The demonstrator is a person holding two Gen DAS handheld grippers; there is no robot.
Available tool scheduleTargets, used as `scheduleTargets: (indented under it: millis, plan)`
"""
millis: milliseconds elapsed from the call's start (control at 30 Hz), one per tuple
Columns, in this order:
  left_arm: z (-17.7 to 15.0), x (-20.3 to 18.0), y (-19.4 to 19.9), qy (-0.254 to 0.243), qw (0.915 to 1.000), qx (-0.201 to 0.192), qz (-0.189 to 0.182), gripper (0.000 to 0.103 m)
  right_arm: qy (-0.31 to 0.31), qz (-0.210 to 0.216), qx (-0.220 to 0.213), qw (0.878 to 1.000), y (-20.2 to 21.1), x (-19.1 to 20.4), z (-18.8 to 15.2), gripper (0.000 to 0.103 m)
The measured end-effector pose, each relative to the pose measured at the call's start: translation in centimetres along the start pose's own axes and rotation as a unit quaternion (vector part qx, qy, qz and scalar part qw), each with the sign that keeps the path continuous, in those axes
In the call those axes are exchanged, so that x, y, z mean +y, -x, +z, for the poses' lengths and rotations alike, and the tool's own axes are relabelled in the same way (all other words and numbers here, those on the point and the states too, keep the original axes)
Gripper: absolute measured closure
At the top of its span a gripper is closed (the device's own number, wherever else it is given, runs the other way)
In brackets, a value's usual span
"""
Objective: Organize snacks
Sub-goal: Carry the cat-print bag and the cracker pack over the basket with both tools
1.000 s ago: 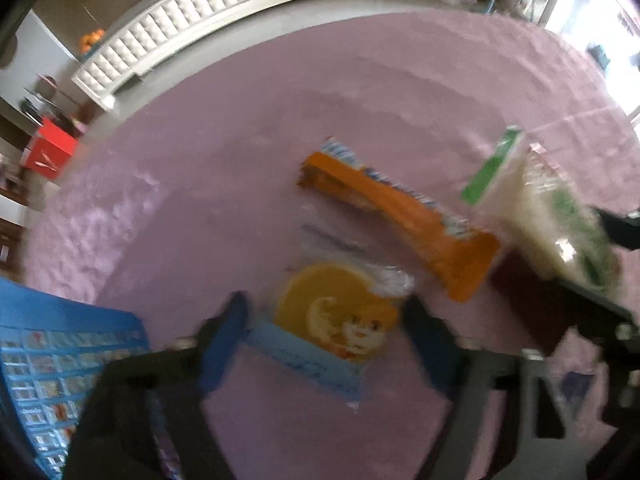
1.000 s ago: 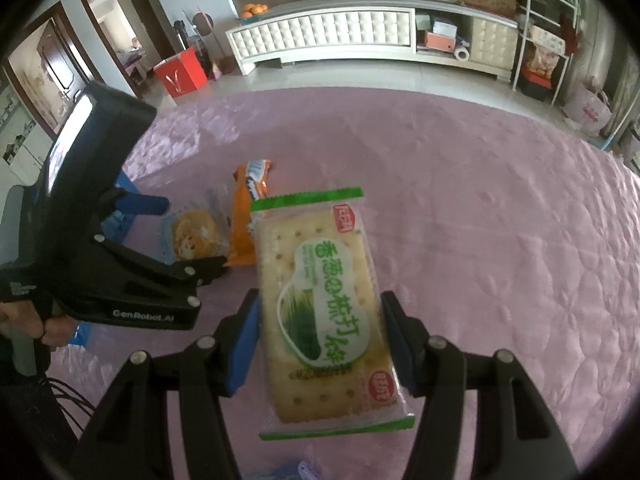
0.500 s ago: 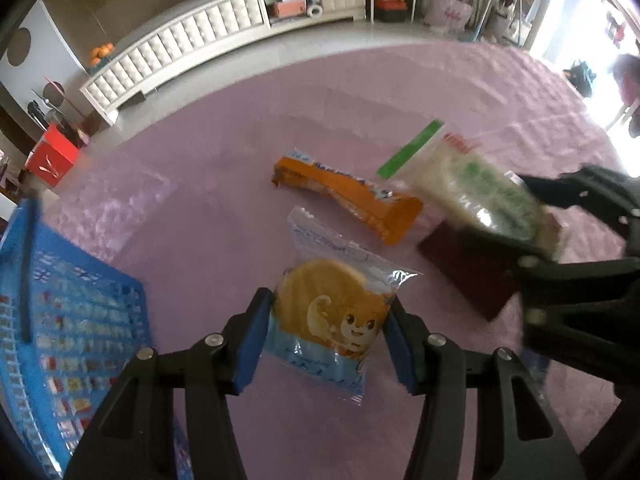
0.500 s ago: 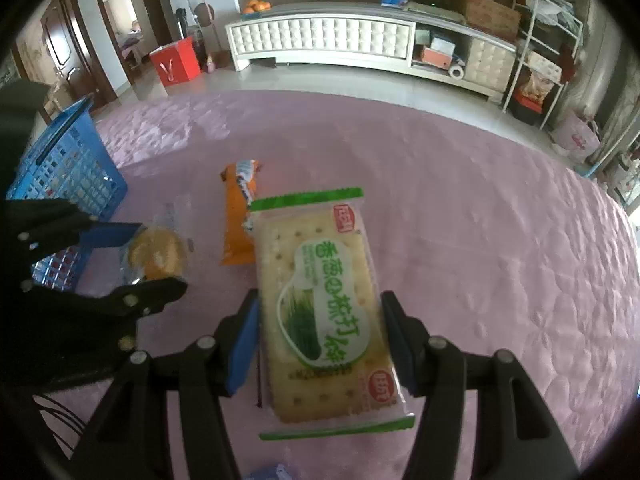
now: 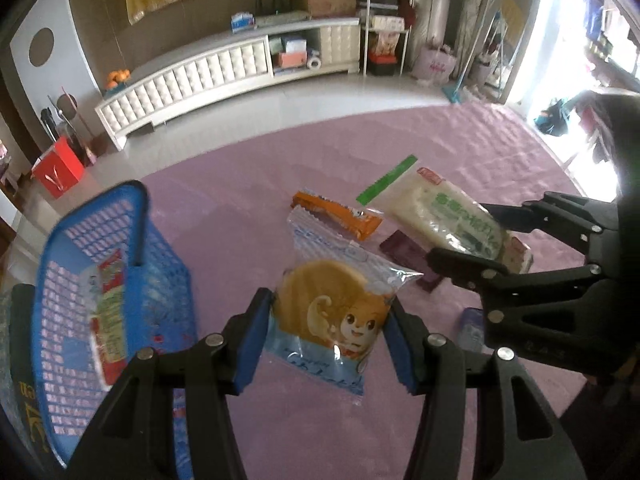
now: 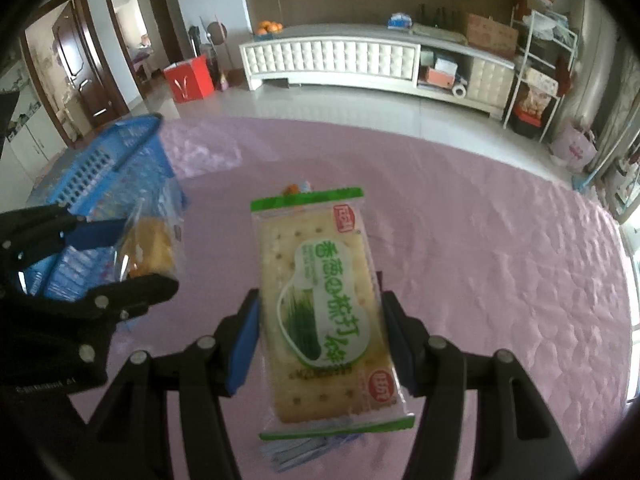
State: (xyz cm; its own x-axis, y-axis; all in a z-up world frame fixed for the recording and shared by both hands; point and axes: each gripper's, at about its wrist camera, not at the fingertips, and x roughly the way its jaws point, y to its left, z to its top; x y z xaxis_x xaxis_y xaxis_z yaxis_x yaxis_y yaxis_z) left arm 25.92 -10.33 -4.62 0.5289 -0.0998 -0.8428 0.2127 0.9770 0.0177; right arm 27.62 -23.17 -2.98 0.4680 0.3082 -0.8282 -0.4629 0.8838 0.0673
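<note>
My left gripper [image 5: 326, 334] is shut on a clear-and-blue cake packet [image 5: 332, 312] with a cartoon face, held above the purple cloth. My right gripper [image 6: 320, 344] is shut on a green-and-white cracker packet [image 6: 324, 304], also lifted. Each gripper shows in the other's view: the right gripper with the cracker packet [image 5: 452, 216] at right, the left gripper with the cake packet [image 6: 148, 248] at left. A blue plastic basket [image 5: 52, 248] stands at the left with a snack packet [image 5: 108, 312] inside. An orange snack bar [image 5: 340, 216] lies on the cloth.
A dark maroon packet [image 5: 404, 252] lies on the cloth beside the orange bar, and a small bluish packet [image 5: 470, 328] lies under the right gripper. The purple cloth [image 6: 500, 260] stretches to the right. A white cabinet [image 6: 340, 60] stands behind.
My left gripper closed on the cake packet and lifted it off the cloth. Both grippers have risen and the blue basket has come closer at the left.
</note>
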Motion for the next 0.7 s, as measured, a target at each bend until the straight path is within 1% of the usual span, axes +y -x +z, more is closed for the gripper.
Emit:
scheduleTargets:
  millis: [100,333,500,600,700]
  plan:
    - [-0.4,0.8,2.9,0.001,0.9997,-0.024,-0.009,0.051,0.015,-0.006,-0.011,1.0,2.0,2.2,0.7,0.04]
    - [-1.2,4.6,8.9,-0.002,0.9974,-0.071,0.004,0.051,0.045,-0.007,-0.037,0.998,5.5,7.0,2.7,0.04]
    - [-2.4,8.4,11.8,0.004,0.9961,-0.087,0.018,0.051,0.057,0.018,-0.056,0.997,6.7,10.4,4.2,0.04]
    - [-3.0,10.7,12.9,0.011,0.9958,-0.086,0.03,0.051,0.059,0.037,-0.07,0.995,7.1,12.3,5.0,0.04]
    - [-3.6,12.7,13.7,0.019,0.9953,-0.086,0.04,0.051,0.059,0.048,-0.07,0.995,6.5,13.9,5.9,0.04]
